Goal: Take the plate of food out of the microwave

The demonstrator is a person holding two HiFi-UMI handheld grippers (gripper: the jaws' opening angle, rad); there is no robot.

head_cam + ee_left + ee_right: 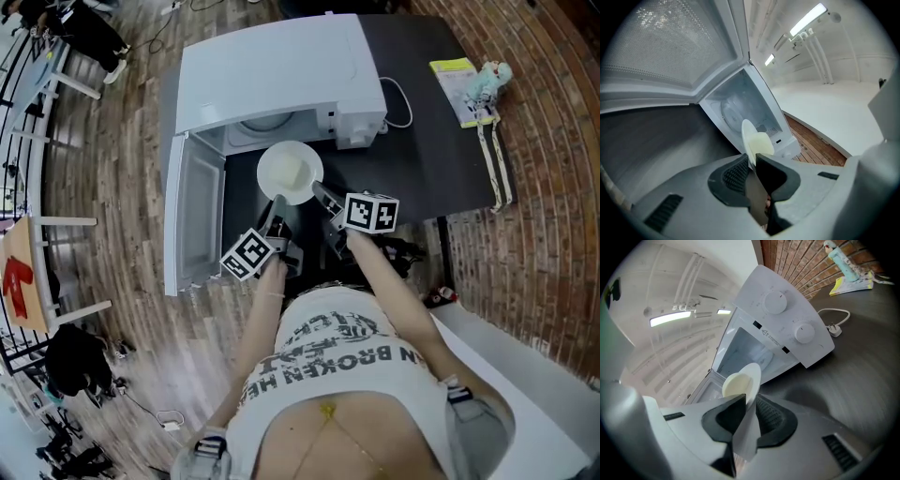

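Note:
A white plate [291, 172] carrying pale yellow food [286, 171] hangs in front of the open white microwave [281, 75], above the dark table [431, 141]. My left gripper [275, 222] is shut on the plate's near-left rim, and my right gripper [322, 197] is shut on its near-right rim. In the left gripper view the plate [750, 140] stands edge-on between the dark pads [736, 174], with the gripper [753, 161] clamped on it. The right gripper view shows the plate [749, 380] and food [736, 384] pinched in the gripper [749, 406]. The microwave cavity [740, 105] holds only its glass turntable.
The microwave door [192, 211] swings open to the left, past the table edge. A white power cord [401, 103] lies right of the microwave. A yellow booklet [459, 89] and a small toy figure [489, 80] sit at the table's far right. Brick wall at right.

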